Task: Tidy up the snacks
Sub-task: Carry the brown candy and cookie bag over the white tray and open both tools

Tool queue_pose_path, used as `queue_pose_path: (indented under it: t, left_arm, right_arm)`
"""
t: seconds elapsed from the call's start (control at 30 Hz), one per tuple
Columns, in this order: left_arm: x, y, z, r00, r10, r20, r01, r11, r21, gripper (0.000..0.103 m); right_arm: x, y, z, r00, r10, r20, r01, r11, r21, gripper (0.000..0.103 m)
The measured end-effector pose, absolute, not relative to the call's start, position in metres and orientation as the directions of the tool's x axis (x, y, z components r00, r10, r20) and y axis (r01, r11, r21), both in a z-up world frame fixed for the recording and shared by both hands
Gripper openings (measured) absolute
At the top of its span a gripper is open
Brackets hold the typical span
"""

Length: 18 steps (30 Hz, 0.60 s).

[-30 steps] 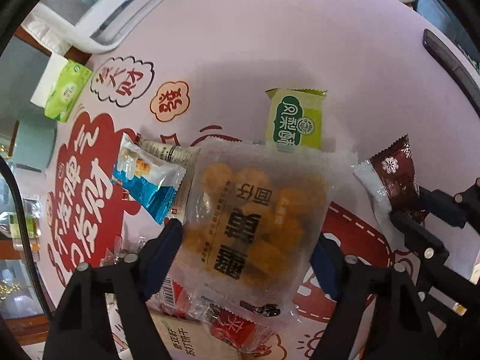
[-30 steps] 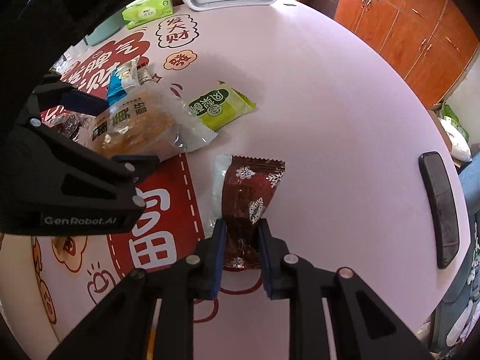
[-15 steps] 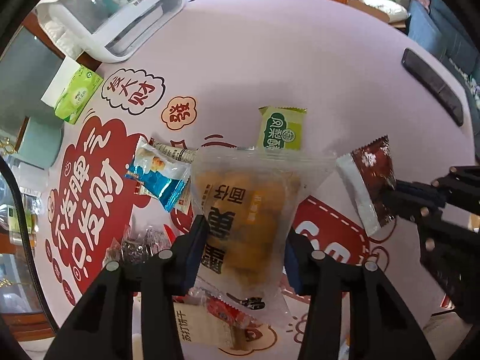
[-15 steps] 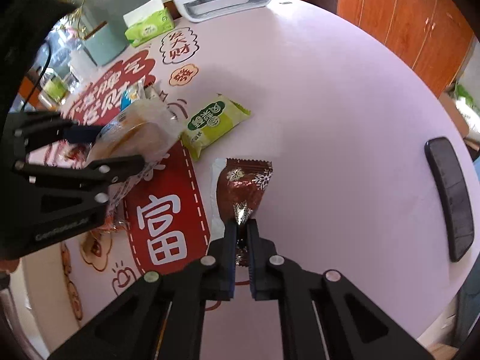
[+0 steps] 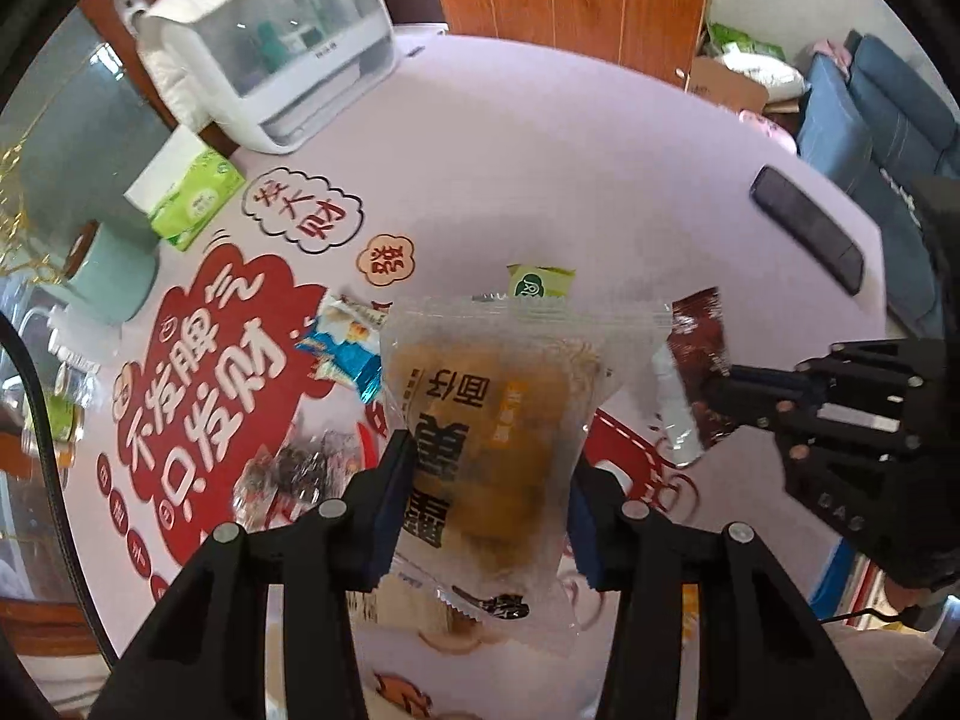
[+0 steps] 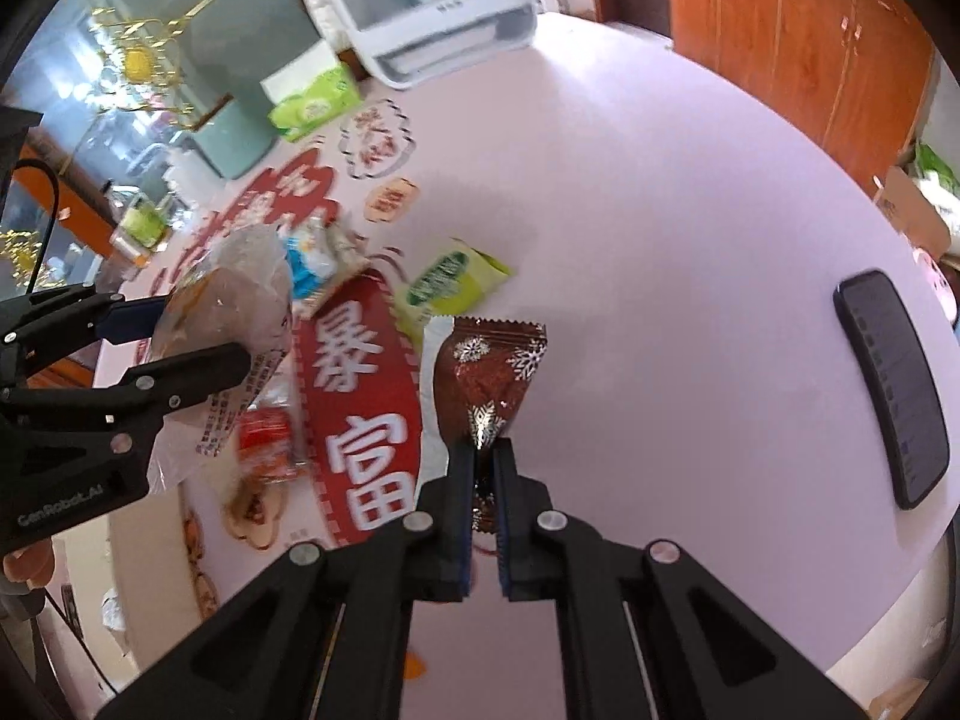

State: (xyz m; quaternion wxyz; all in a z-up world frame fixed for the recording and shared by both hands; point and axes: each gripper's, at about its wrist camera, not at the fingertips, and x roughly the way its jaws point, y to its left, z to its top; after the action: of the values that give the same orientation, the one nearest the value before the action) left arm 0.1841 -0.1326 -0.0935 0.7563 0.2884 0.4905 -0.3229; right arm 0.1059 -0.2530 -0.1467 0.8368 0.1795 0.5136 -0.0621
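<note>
Both snack packets are off the table at once, so the step in hand, as I judge it, is carrying them clear of the pile, and doing that well means keeping each clamp firm and the two loads apart. Nearest in the left wrist view, the left gripper [image 5: 489, 498] is closed on the lower half of a frosted packet of golden pastries [image 5: 498, 420], its blue pads pressing both side edges while the sealed top stands free above; the film is slippery and the bag bulky, so a steady squeeze with no jerk should stop it sliding down. Beside it, the right gripper [image 6: 485, 483] is pinched fully shut on the crimped tail of a brown snowflake-printed candy wrapper [image 6: 489, 369] — a thin hold, so the packet will likely swing if the hand turns fast. Both grippers point steeply down at the table [image 6: 660, 240], the left one at the left of the right wrist view with its packet tilted over the red banner print [image 6: 366, 414]. Beyond them a blue-and-white packet [image 5: 345, 351] and a green packet [image 6: 453, 285] lie flat on the table — awaiting sorting — with a dark phone [image 6: 894, 384] well apart to the right and a green tissue pack [image 5: 195, 198] and a white lidded appliance [image 5: 270, 54] at the far edge.
</note>
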Motion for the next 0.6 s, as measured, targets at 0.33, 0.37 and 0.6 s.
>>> queue_pose_path:
  t: [0.33,0.37,0.6]
  left_arm:
    - [0.135,-0.014,0.003,0.427,-0.215,-0.878,0.611,0.785,0.104,0.045]
    - [0.129,0.001,0.011,0.443,-0.207,-0.872,0.587,0.802,0.108,0.045]
    - [0.079,0.123,0.041,0.527,-0.093,-0.845,0.35,0.93,0.116,0.045]
  right_arm:
    - [0.089,-0.172,-0.074,0.55,0.185,-0.815,0.048,0.966,0.252,0.005]
    - [0.087,-0.162,-0.068,0.555,0.2,-0.807,0.02,0.967,0.254,0.005]
    - [0.074,-0.079,-0.022,0.584,0.311,-0.75,-0.209,0.95,0.231,0.005]
